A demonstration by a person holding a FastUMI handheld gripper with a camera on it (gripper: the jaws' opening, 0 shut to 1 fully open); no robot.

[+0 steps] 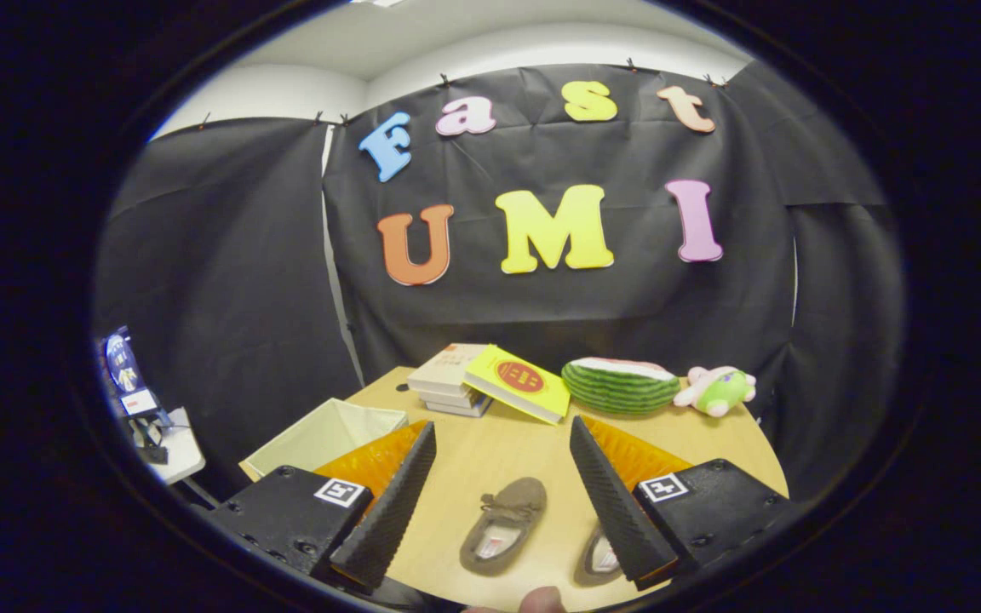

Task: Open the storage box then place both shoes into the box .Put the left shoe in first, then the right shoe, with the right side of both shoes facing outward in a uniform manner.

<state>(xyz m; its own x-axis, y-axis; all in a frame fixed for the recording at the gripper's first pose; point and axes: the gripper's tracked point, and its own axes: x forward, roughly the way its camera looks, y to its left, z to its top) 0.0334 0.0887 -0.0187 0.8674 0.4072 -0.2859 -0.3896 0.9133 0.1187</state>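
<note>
A: Hovering with its fingers spread wide and empty, the gripper (503,477) frames the brown suede moccasin shoe (503,536).

B: Its long axis?

A: Toe at one o'clock, heel at seven. The second brown shoe (597,558) sits half hidden behind the right finger; the cream fabric storage box (320,438) lies at ten o'clock, already open.
</note>
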